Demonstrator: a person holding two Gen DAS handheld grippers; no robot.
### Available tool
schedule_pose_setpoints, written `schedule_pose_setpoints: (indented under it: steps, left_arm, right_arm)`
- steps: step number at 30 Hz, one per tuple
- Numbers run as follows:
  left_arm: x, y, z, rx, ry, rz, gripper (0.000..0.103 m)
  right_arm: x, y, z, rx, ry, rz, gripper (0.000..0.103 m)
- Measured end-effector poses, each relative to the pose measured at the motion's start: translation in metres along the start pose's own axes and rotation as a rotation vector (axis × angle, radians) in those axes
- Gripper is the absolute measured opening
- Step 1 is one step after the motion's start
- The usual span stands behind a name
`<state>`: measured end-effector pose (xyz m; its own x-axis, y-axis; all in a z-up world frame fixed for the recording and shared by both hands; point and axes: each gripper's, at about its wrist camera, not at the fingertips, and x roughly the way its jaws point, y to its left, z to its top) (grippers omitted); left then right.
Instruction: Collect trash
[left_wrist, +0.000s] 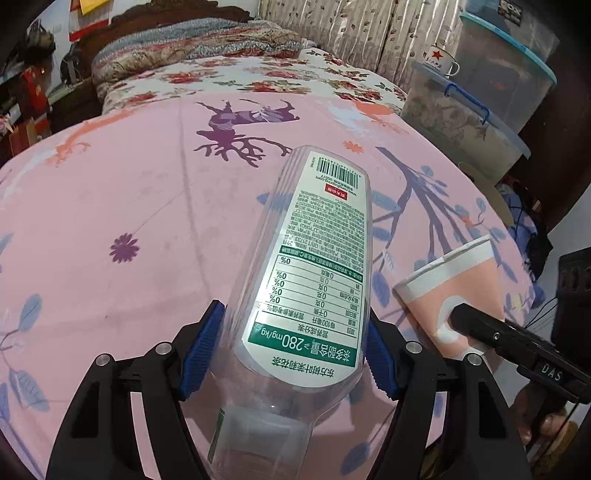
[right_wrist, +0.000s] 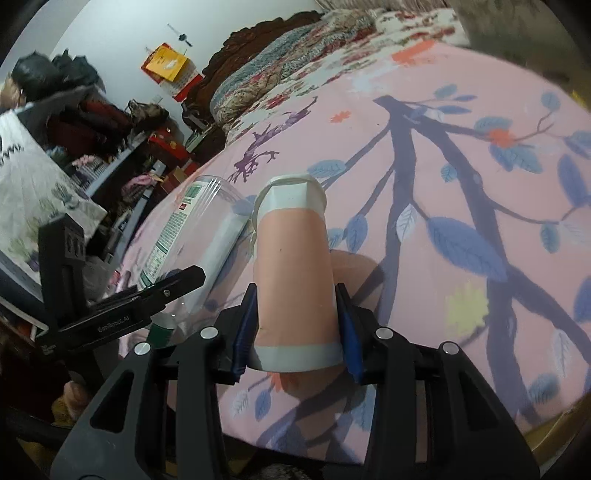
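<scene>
Two items lifted over the bed (left_wrist: 110, 206): left tongs (left_wrist: 295, 354) clamp bottle (left_wrist: 314, 258), right tongs (right_wrist: 295, 325) clamp paper cup (right_wrist: 295, 266); next, probably a bin.

Neck of the clear bottle (left_wrist: 295, 258) behind the gripper frame; storage bin (right_wrist: 517, 29) blurred at the edge.

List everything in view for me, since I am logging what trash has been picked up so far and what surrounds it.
plastic bottle: one, clear with a green and white label, held between the left fingers above the bed
paper cup: one, peach and white, held between the right fingers
bedsheet: one, pink with blue leaves and purple deer, covering the bed
quilt: one, multicoloured, folded at the bed's far end
storage boxes: two, clear with blue lids, stacked beside the bed
mug: one, white with a red star, on the lower box
left gripper: one, black, blue pads
right gripper: one, black, blue pads
</scene>
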<state>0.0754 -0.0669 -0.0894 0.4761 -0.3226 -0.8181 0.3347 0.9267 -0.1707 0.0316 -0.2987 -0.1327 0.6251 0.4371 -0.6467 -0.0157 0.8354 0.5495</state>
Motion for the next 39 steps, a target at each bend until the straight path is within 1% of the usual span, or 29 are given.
schedule_pose_setpoints:
  steps: [2, 5, 7, 8, 12, 24, 30, 34, 39]
  left_arm:
    - [-0.003, 0.0, -0.004, 0.003, -0.007, 0.008, 0.067]
    - [-0.007, 0.001, -0.01, 0.0, -0.012, 0.019, 0.067]
    - [-0.009, 0.002, -0.012, -0.003, -0.012, 0.024, 0.067]
    - [-0.011, 0.003, -0.013, -0.007, -0.011, 0.027, 0.067]
    - [-0.013, 0.006, -0.017, -0.02, -0.009, 0.039, 0.068]
    - [-0.017, 0.006, -0.019, -0.026, -0.008, 0.071, 0.068]
    - [-0.026, 0.004, -0.019, -0.016, -0.043, 0.098, 0.069]
    - [-0.027, 0.005, -0.021, -0.013, -0.045, 0.101, 0.07]
    - [-0.029, 0.005, -0.021, -0.008, -0.057, 0.119, 0.073]
  right_arm:
    - [-0.003, 0.005, -0.005, -0.02, -0.012, -0.024, 0.045]
    - [-0.006, 0.007, -0.01, -0.031, -0.016, -0.035, 0.049]
    - [-0.01, 0.009, -0.014, -0.035, -0.025, -0.038, 0.057]
    - [-0.012, 0.01, -0.015, -0.037, -0.03, -0.04, 0.058]
    - [-0.019, 0.01, -0.016, -0.051, -0.044, -0.044, 0.058]
    - [-0.023, 0.009, -0.02, -0.045, -0.045, -0.039, 0.061]
    - [-0.023, 0.01, -0.02, -0.04, -0.048, -0.039, 0.063]
    - [-0.025, 0.012, -0.022, -0.042, -0.058, -0.048, 0.066]
    - [-0.028, 0.012, -0.023, -0.037, -0.068, -0.055, 0.066]
